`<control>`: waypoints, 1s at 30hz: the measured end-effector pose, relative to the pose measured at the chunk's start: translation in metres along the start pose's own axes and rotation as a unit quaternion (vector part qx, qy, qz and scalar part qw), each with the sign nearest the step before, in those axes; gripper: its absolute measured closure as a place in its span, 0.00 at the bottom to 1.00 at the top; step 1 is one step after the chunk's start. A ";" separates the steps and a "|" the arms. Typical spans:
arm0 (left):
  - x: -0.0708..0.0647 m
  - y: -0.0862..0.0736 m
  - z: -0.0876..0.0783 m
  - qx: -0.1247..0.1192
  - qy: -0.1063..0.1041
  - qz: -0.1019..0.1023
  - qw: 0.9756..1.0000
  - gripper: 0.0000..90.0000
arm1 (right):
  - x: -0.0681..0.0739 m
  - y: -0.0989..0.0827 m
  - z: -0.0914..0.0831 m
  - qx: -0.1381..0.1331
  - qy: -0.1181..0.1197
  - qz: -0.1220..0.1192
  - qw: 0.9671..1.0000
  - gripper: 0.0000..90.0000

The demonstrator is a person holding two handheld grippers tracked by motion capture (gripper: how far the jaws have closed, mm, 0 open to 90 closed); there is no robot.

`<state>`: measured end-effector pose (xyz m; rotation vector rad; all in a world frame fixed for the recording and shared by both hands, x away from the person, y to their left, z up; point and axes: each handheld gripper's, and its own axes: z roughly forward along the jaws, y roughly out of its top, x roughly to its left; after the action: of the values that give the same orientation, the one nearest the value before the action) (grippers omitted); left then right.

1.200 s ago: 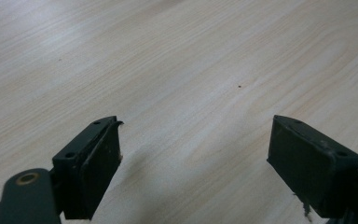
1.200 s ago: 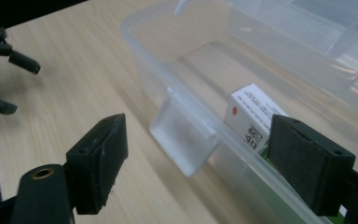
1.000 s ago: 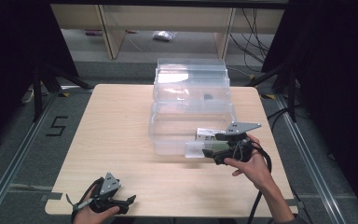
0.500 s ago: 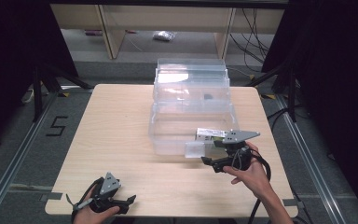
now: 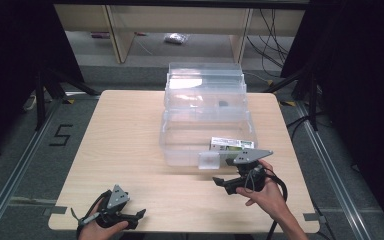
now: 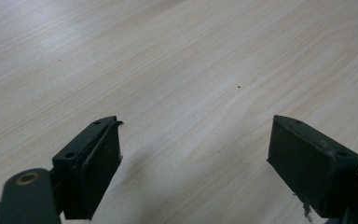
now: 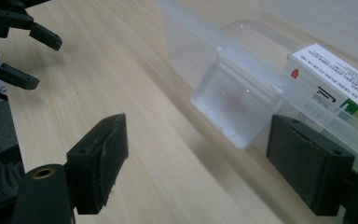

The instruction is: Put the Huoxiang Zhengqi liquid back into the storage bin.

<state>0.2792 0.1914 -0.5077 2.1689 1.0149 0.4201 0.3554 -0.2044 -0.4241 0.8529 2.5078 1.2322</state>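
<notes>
A clear plastic storage box (image 5: 180,137) stands mid-table with its lid tipped back. Inside, at its front right corner, lies a white and green carton (image 5: 231,144). The box's front latch flap (image 5: 209,161) hangs over the front wall. My right gripper (image 5: 221,183) hovers just in front of the box, open, with its jaws pointing left. In the right gripper view the latch flap (image 7: 235,105) and carton (image 7: 335,84) sit just past the open, empty right gripper (image 7: 198,140). My left gripper (image 5: 139,216) rests at the front left edge, and the left gripper view shows the left gripper (image 6: 196,135) open over bare wood.
The wooden table (image 5: 120,130) has free room to the left of the box. The left gripper (image 7: 14,51) appears far off in the right gripper view. Shelving and cables stand behind the table, and metal floor rails run along both sides.
My right gripper has drawn back from the box's front right corner toward the near edge and dropped lower. The left gripper has stayed put.
</notes>
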 end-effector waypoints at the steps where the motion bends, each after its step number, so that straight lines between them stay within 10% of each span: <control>1: 0.001 0.000 0.000 0.004 0.000 0.004 1.000 0.18 | 0.000 -0.001 0.001 0.003 0.001 -0.001 1.000 0.24; 30: 0.000 0.000 0.001 -0.003 0.004 -0.001 1.000 0.18 | 0.005 -0.045 0.006 0.037 -0.004 0.033 0.999 0.24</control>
<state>0.2792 0.1908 -0.5084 2.1632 1.0188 0.4297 0.3355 -0.2192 -0.4622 0.9639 2.5521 1.1589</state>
